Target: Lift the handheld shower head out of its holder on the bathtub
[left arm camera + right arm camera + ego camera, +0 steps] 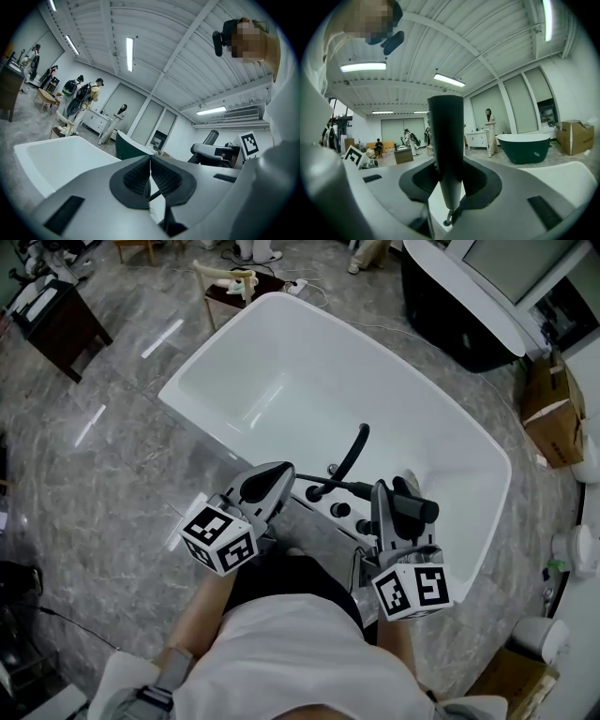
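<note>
The handheld shower head (417,504) is a dark, stick-like handle, and my right gripper (394,491) is shut on it, lifted above the near rim of the white bathtub (216,343). In the right gripper view the shower head (446,140) stands upright between the pads (476,180), its hose end showing below. A thin black hose (352,488) runs left from it toward the tub deck. My left gripper (281,474) hovers beside it over the near rim, shut and holding nothing; its pads (161,176) meet. The holder itself is hidden behind the grippers.
A black curved spout (354,451) and dark knobs (342,510) sit on the tub deck. A dark green tub (459,306) stands at the back right, cardboard boxes (551,413) to the right, a dark wooden table (61,329) at the far left. Several people (84,96) stand in the background.
</note>
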